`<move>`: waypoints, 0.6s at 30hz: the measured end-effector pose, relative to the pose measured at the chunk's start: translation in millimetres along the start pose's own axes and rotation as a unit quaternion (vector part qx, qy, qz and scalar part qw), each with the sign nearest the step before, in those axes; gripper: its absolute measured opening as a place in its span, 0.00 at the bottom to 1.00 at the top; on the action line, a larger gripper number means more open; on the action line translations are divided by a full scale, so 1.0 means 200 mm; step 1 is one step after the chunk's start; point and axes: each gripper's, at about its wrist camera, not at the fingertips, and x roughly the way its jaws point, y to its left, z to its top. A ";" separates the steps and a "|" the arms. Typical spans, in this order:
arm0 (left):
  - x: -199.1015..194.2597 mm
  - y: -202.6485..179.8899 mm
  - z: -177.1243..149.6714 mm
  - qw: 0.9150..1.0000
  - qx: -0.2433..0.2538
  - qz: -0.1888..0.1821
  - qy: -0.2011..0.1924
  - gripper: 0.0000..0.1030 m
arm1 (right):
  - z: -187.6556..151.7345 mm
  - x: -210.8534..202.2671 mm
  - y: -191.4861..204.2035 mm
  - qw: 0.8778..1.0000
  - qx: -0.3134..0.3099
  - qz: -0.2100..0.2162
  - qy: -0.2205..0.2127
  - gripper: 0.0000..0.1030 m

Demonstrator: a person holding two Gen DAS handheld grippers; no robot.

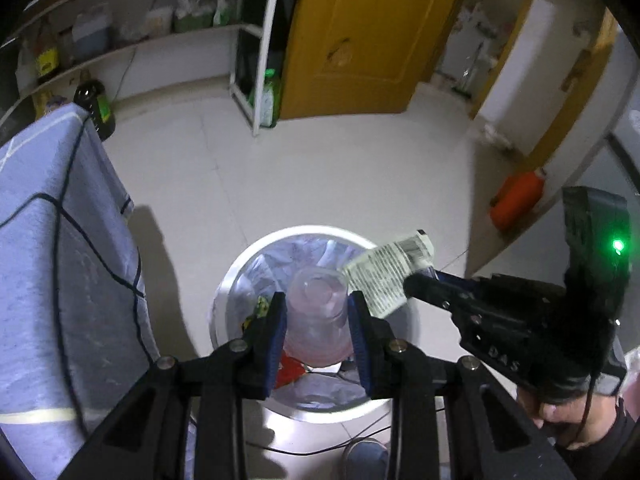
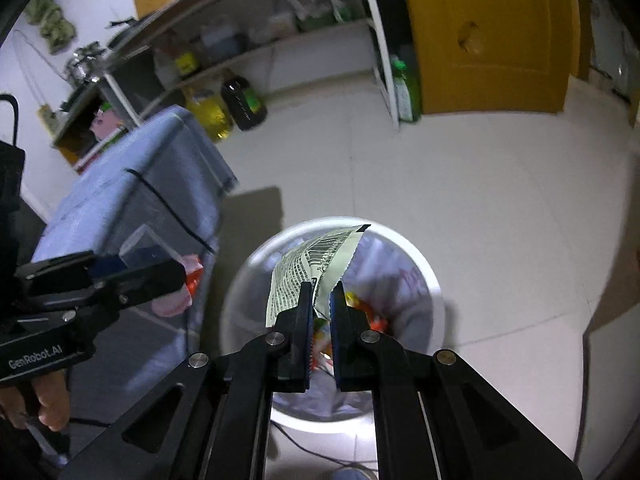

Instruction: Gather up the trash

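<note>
Clear plastic cup [image 1: 318, 312] clenched in left tongs [image 1: 318, 308], one printed wrapper [image 2: 310, 270] in right tongs [image 2: 321, 292], one white bin [image 1: 236, 276] below

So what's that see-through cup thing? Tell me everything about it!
The plastic cup looks clear with a faint pink tint, thin and ribbed, possibly several cups stacked together. It is held tilted, its mouth facing the camera, squeezed between the blue pads of the left gripper. It hangs right over the white trash bin, which is lined with a bag and already has wrappers inside. Only the pads appear to touch it.
</note>
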 end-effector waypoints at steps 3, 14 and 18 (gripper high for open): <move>0.09 0.00 -0.01 1.000 -0.008 0.009 0.020 0.32 | -0.01 0.08 -0.03 1.000 0.002 0.003 0.012 0.12; 0.19 0.04 -0.05 0.999 -0.030 0.017 0.032 0.52 | -0.04 0.10 -0.09 1.000 0.010 -0.021 0.013 0.33; 0.10 0.04 -0.04 0.999 -0.032 0.016 0.008 0.54 | -0.04 -0.02 -0.06 0.999 0.013 -0.034 -0.012 0.38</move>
